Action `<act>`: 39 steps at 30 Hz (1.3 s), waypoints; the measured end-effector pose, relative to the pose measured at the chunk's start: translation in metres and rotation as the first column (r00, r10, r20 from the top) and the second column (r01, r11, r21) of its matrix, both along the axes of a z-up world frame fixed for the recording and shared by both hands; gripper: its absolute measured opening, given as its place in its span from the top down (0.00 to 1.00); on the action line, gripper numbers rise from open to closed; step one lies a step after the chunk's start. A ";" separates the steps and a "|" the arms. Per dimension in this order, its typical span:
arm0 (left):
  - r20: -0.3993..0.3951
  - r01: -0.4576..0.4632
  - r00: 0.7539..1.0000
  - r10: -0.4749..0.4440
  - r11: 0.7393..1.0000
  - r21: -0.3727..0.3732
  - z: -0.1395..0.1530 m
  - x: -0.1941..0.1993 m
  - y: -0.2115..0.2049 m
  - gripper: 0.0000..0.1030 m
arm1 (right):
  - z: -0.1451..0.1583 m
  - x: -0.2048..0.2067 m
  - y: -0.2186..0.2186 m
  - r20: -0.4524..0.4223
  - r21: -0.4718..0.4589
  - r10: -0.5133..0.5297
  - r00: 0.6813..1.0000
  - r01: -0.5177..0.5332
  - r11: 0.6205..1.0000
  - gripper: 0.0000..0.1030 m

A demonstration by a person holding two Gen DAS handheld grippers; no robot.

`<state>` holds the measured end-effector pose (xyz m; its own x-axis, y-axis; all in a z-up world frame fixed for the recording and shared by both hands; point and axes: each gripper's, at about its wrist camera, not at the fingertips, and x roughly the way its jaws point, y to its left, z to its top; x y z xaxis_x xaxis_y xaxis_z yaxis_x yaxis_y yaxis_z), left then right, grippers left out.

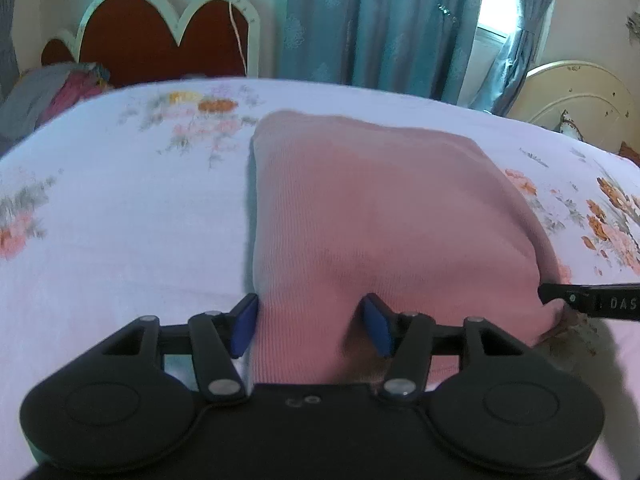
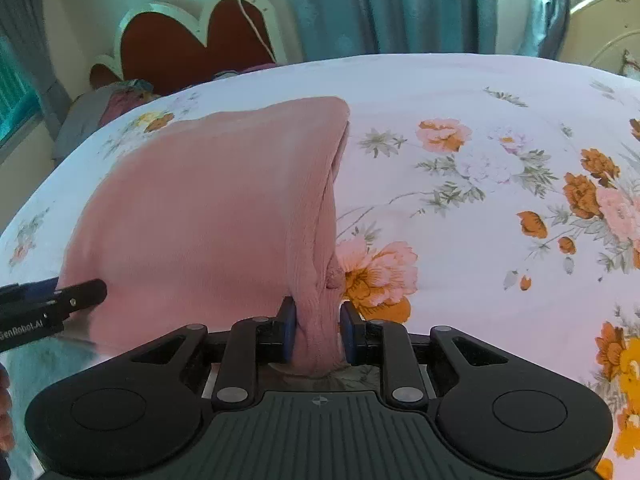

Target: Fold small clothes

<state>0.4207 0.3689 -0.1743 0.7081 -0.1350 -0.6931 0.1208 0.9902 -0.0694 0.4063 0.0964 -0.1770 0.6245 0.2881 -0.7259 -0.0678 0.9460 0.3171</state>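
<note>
While both tongs hold the near edge: lower it evenly, corners level.
Right tongs [image 2: 318, 330]: nearly closed, pinching bunched pink garment [image 2: 208, 216].
Left tongs [image 1: 310, 330]: half-open, cloth between, blue pads seemingly loose.
Garment: ribbed knit, soft, folded, lower centre.
Bed [image 2: 500, 92]: smooth floral sheet.

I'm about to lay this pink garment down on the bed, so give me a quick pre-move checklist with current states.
1. right gripper clamped on the bunched edge of the pink garment: ok.
2. left gripper gripping: not ok, cloth lies between its blue pads but the jaws stand apart.
3. Garment spread without bunching: not ok, gathered at the right edge.
4. floral bedsheet beyond the garment free of other things: ok.
5. Layers underneath aligned: cannot tell.
</note>
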 end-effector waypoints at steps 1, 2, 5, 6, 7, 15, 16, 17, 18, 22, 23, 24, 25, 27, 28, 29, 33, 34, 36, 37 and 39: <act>-0.002 -0.009 1.000 0.009 1.000 -0.010 -0.001 0.001 0.001 0.44 | 0.001 -0.001 -0.001 -0.008 0.014 -0.008 1.000 0.008 1.000 0.79; -0.002 -0.015 1.000 0.015 1.000 -0.011 -0.002 0.001 0.002 0.44 | 0.001 -0.002 -0.001 -0.009 0.012 -0.008 1.000 0.009 1.000 0.79; 0.000 -0.019 1.000 0.019 1.000 0.014 0.000 0.000 -0.003 0.42 | 0.002 -0.003 0.002 0.011 -0.019 0.001 1.000 -0.001 1.000 0.79; -0.002 -0.021 1.000 0.021 1.000 0.020 0.000 -0.001 -0.004 0.38 | 0.002 -0.003 0.002 0.009 -0.015 -0.002 1.000 0.002 1.000 0.79; -0.005 -0.023 1.000 0.023 0.999 0.027 0.001 -0.001 -0.005 0.36 | 0.001 -0.002 0.001 0.007 -0.011 -0.004 1.000 0.004 1.000 0.79; -0.028 -0.057 0.998 0.059 0.997 0.060 -0.001 -0.009 -0.015 0.00 | 0.009 -0.008 0.015 0.006 -0.117 -0.011 1.000 0.011 0.993 0.59; -0.030 -0.068 0.997 0.070 0.996 0.066 -0.001 -0.011 -0.017 0.00 | 0.010 -0.009 0.016 0.009 -0.152 -0.018 1.000 0.019 0.988 0.47; -0.033 -0.080 0.996 0.082 0.994 0.069 0.000 -0.014 -0.019 0.00 | 0.012 -0.012 0.015 0.015 -0.162 -0.019 1.000 0.021 0.986 0.45; -0.038 -0.101 0.994 0.104 0.992 0.074 0.001 -0.017 -0.020 0.00 | 0.015 -0.016 0.012 0.022 -0.148 -0.028 0.999 0.031 0.989 0.45; 0.020 -0.197 0.980 0.196 0.972 0.127 0.014 -0.043 -0.024 0.00 | 0.029 -0.043 0.001 0.047 -0.083 -0.066 0.997 0.069 0.994 0.45; 0.055 -0.214 0.977 0.208 0.967 0.137 0.020 -0.054 -0.026 0.00 | 0.032 -0.051 0.000 0.051 -0.073 -0.057 0.997 0.061 0.995 0.45; 0.081 -0.216 0.975 0.207 0.966 0.138 0.026 -0.065 -0.028 0.00 | 0.036 -0.061 0.001 0.056 -0.069 -0.045 0.997 0.049 0.996 0.45; 0.095 -0.212 0.975 0.200 0.968 0.134 0.032 -0.075 -0.031 0.00 | 0.039 -0.071 0.001 0.063 -0.067 -0.032 0.998 0.036 0.997 0.45; 0.116 -0.208 0.974 0.194 0.970 0.126 0.046 -0.099 -0.035 0.00 | 0.049 -0.095 0.002 0.077 -0.054 0.000 0.997 0.004 0.999 0.45; 0.126 -0.217 0.971 0.202 0.969 0.120 0.054 -0.113 -0.037 0.00 | 0.053 -0.106 0.002 0.083 -0.046 0.011 0.997 -0.007 0.999 0.45; 0.137 -0.225 0.968 0.208 0.967 0.122 0.062 -0.127 -0.040 0.00 | 0.059 -0.119 0.002 0.090 -0.038 0.023 0.996 -0.020 0.999 0.45; 0.187 -0.227 0.962 0.199 0.963 0.143 0.094 -0.181 -0.055 0.00 | 0.087 -0.183 -0.005 0.137 -0.020 0.063 0.989 -0.061 0.998 0.45; 0.199 -0.220 0.961 0.191 0.966 0.133 0.103 -0.195 -0.058 0.00 | 0.095 -0.198 -0.007 0.147 -0.021 0.066 0.987 -0.063 0.998 0.45; 0.225 -0.214 0.957 0.183 0.969 0.120 0.119 -0.221 -0.062 0.00 | 0.113 -0.230 -0.013 0.179 -0.025 0.075 0.981 -0.071 0.997 0.40; 0.232 -0.221 0.954 0.189 0.968 0.119 0.126 -0.233 -0.065 0.00 | 0.123 -0.247 -0.015 0.202 -0.034 0.076 0.976 -0.070 0.997 0.29; 0.234 -0.225 0.953 0.193 0.967 0.121 0.139 -0.256 -0.068 0.00 | 0.144 -0.281 -0.021 0.263 -0.056 0.073 0.962 -0.060 0.997 0.20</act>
